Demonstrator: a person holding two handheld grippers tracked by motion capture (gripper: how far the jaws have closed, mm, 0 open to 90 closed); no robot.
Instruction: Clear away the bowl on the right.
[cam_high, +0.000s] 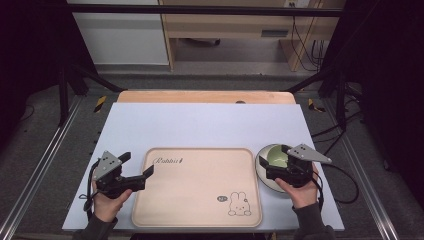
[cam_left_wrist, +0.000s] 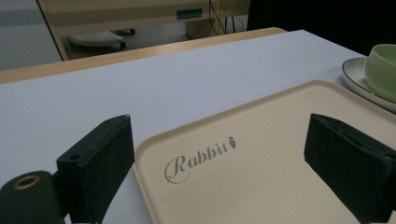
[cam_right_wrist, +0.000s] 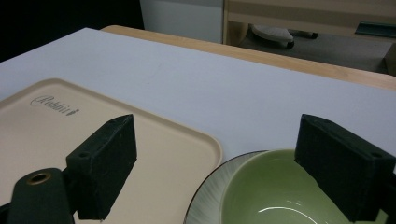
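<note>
A beige tray (cam_high: 197, 185) printed with "Rabbit" and a small rabbit lies at the table's front middle. To its right, a green bowl (cam_high: 278, 160) sits on a white, dark-rimmed plate (cam_high: 262, 173). My left gripper (cam_high: 137, 164) stands open at the tray's near left corner, one jaw outside the rim and one over the tray (cam_left_wrist: 280, 121). My right gripper (cam_high: 274, 155) is open too, low over the bowl (cam_right_wrist: 271, 196), with the right jaw above the bowl's far side and the left jaw toward the tray's edge (cam_right_wrist: 154, 140). Neither gripper holds anything.
A white sheet (cam_high: 200, 125) covers the wooden table, bare behind the tray. Black frame rails and cables run along both sides of the table. Wooden furniture stands on the floor beyond the far edge.
</note>
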